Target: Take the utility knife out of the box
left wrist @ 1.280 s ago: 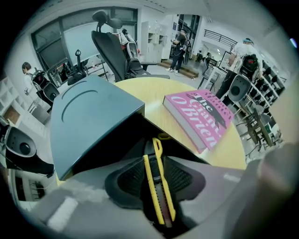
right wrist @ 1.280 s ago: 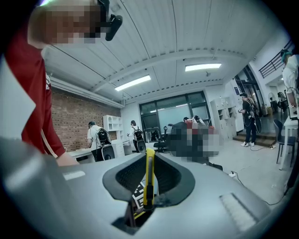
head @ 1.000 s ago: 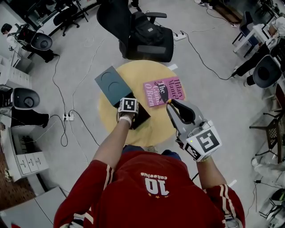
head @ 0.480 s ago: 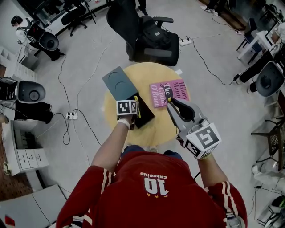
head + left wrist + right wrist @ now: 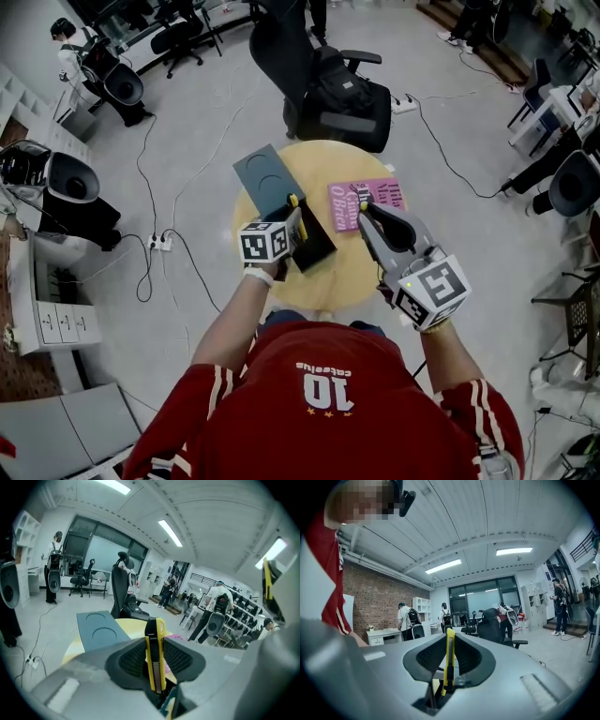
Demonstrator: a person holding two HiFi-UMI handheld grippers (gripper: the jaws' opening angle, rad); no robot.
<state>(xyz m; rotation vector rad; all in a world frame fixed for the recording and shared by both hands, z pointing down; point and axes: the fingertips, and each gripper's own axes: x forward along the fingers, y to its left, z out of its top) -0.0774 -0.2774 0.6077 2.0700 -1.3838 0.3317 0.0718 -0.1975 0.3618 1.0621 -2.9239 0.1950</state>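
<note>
A yellow and black utility knife point(image 5: 292, 204) point(image 5: 154, 637) stands upright between the pads of my left gripper point(image 5: 292, 223) point(image 5: 154, 657), which is shut on it. The knife hangs in the air above the open black box point(image 5: 314, 248) on the round yellow table point(image 5: 349, 267). The box's grey lid point(image 5: 262, 176) point(image 5: 99, 630) lies beside it at the far left. My right gripper point(image 5: 362, 201) point(image 5: 449, 660) hovers level over the pink book point(image 5: 373, 199), shut on a thin yellow tool point(image 5: 450, 646) seen edge-on.
A black office chair with a backpack point(image 5: 330, 94) stands just beyond the table. Cables and a power strip point(image 5: 161, 243) lie on the floor to the left. More chairs, desks and people point(image 5: 54, 564) are around the room.
My left gripper has risen out of the black box with the utility knife and tipped up towards level. The right gripper has barely shifted.
</note>
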